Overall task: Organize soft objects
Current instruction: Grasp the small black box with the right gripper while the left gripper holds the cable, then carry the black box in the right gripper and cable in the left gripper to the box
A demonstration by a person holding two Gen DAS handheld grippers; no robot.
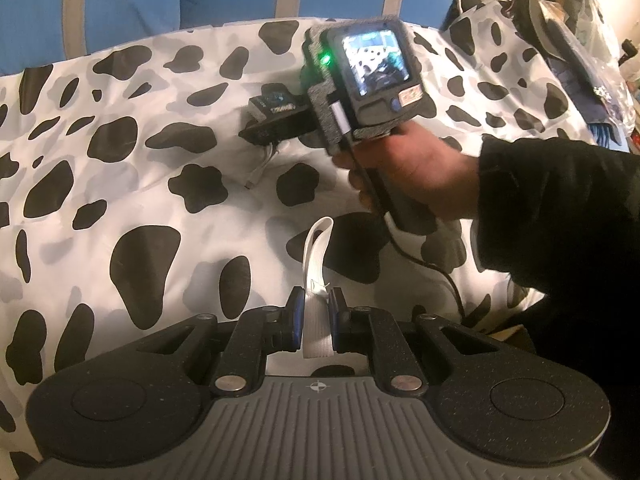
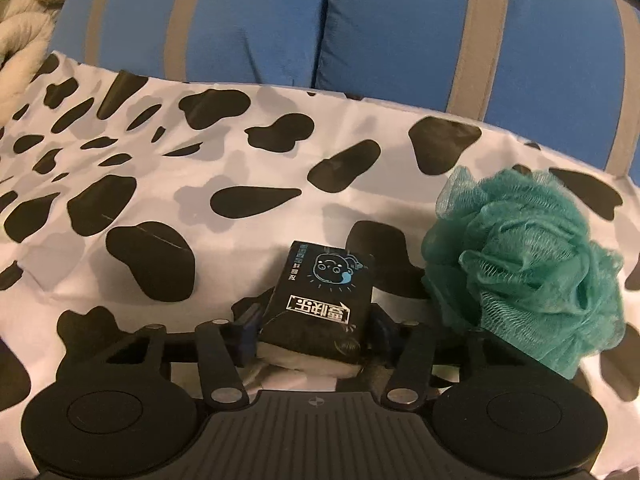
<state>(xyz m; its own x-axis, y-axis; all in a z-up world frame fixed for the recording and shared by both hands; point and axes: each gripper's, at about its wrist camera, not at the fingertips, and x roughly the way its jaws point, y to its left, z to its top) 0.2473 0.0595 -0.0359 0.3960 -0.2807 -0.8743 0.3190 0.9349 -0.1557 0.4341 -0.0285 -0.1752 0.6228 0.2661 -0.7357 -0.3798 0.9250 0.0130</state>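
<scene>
My left gripper (image 1: 316, 300) is shut on a white elastic band (image 1: 318, 248), which sticks up in a loop above the cow-print bedcover (image 1: 120, 168). My right gripper (image 2: 314, 316) has its pads against both sides of a black tissue pack (image 2: 320, 288) with a cartoon face; the pack's white end bulges at the back. In the left wrist view a hand (image 1: 408, 168) holds the right gripper (image 1: 272, 116) over the cover, with the tissue pack (image 1: 278, 100) in its jaws. A green mesh bath sponge (image 2: 524, 268) lies just right of the pack.
Blue cushions with grey stripes (image 2: 400, 28) stand behind the bedcover (image 2: 160, 184). A pale chunky knit throw (image 2: 24, 36) lies at the far left. Bags and dark clutter (image 1: 560, 48) pile up at the cover's right end. A black cable (image 1: 436, 268) trails from the right gripper.
</scene>
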